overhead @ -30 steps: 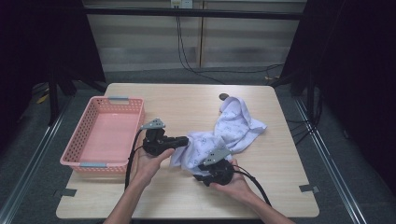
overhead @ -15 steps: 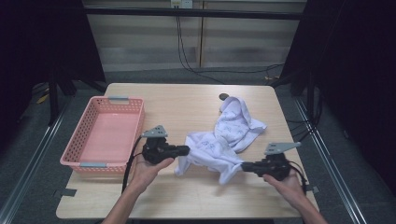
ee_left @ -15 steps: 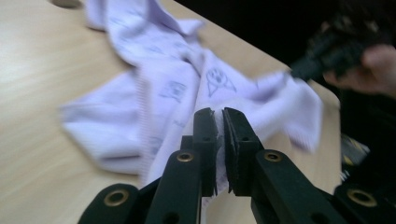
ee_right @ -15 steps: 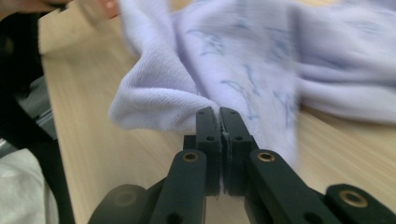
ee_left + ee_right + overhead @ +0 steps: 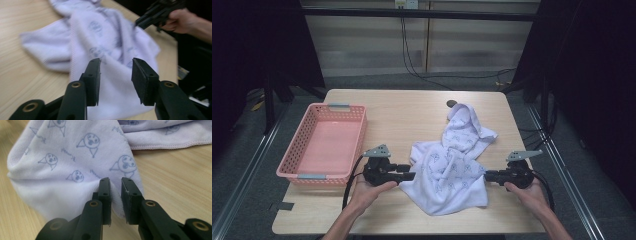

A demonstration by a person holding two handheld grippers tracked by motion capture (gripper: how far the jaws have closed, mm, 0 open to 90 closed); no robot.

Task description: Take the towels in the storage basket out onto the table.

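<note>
Left tool [image 5: 116, 75] newly opened over towel [image 5: 110, 40]

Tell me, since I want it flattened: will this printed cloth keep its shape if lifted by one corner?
Probably not. The cloth lies in soft folds and bunches, so it looks floppy and should drape. It seems thin and light. Pushed along the table, it would likely wrinkle rather than slide whole.

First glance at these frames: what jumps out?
The crumpled pale lilac towel printed with small cartoon faces sprawls across the middle-right of the light wooden table. A black hand-held gripper flanks it on each side: the left hand-held gripper at its left edge with jaws apart, the right hand-held gripper at its right edge, jaws narrowly apart around a fold of cloth. An empty pink perforated plastic basket sits at the table's left.
</note>
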